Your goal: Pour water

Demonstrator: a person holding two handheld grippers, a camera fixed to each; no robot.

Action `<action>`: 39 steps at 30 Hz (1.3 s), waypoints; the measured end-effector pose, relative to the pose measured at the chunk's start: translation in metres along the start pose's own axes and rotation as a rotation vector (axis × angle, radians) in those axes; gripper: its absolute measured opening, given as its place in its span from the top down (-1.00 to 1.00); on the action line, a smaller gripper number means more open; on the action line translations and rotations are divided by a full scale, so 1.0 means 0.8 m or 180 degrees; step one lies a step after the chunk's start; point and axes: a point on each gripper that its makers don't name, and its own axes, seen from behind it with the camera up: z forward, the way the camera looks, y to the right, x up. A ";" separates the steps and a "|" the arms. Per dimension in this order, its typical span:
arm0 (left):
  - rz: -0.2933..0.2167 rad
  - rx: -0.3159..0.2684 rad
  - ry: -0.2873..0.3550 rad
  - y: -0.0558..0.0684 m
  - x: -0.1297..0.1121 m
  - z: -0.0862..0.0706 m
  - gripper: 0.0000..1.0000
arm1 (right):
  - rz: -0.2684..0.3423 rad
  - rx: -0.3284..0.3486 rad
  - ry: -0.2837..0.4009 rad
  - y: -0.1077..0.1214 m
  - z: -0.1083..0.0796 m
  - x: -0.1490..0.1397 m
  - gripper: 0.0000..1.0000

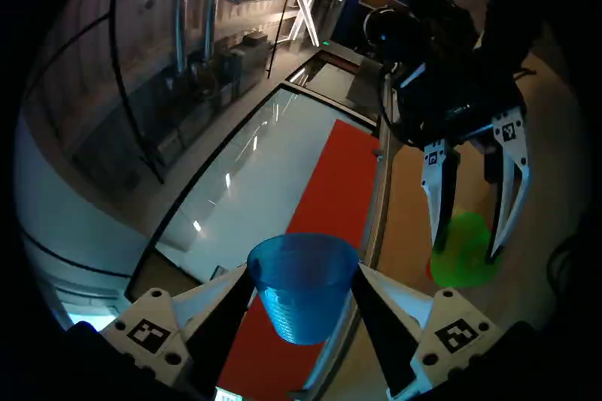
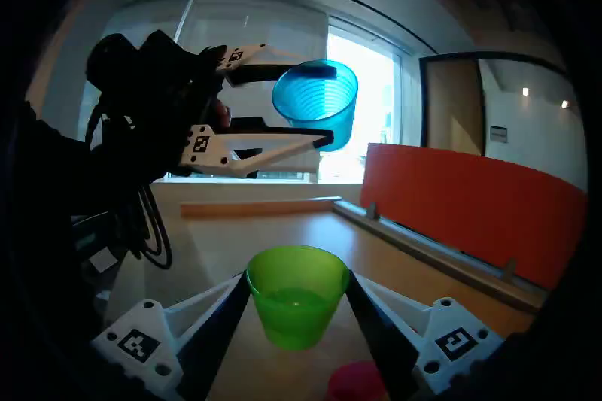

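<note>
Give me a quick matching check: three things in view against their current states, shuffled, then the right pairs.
Things:
1. blue cup
2. green cup
3. red panel

States:
A. upright, liquid inside, held by the right gripper
B. stands along the edge of the desk
C. tipped sideways, raised in the air, held by the left gripper

Pairs: 1-C, 2-A, 3-B

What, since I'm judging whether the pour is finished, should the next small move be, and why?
Probably roll the left hand-held gripper level, standing the blue cup upright: it lies sideways, looks empty, and the green cup in the right hand-held gripper already holds liquid.
</note>
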 end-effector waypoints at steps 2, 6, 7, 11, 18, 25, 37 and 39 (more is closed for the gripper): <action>-0.0215 -0.0011 -0.0012 0.000 -0.004 -0.001 -0.72 | 0.0002 -0.0011 0.0004 0.001 0.000 0.001 -0.84; -0.0626 -0.0040 -0.0055 -0.001 -0.012 -0.004 -0.72 | 0.0010 -0.0026 0.0017 0.002 -0.001 0.003 -0.83; -0.0741 -0.0054 -0.0070 0.000 -0.013 -0.004 -0.72 | 0.0014 -0.0026 0.0019 0.002 -0.002 0.003 -0.83; -0.1168 -0.0102 -0.0082 -0.001 -0.015 -0.003 -0.72 | 0.0022 -0.0027 0.0024 0.002 -0.002 0.004 -0.84; -0.1818 -0.0150 -0.0012 -0.008 -0.012 -0.005 -0.72 | 0.0021 -0.0037 0.0027 0.002 -0.003 0.004 -0.84; -0.2139 -0.0230 -0.0103 0.000 -0.026 -0.008 -0.72 | 0.0054 -0.0031 0.0035 0.000 -0.006 0.005 -0.84; -0.2480 -0.0457 -0.0331 0.035 -0.047 -0.012 -0.72 | 0.0123 -0.0005 -0.0040 0.000 -0.016 -0.001 -0.84; -0.2529 -0.0482 -0.0377 0.041 -0.053 -0.013 -0.72 | 0.0138 0.0008 -0.0076 0.000 -0.018 -0.005 -0.84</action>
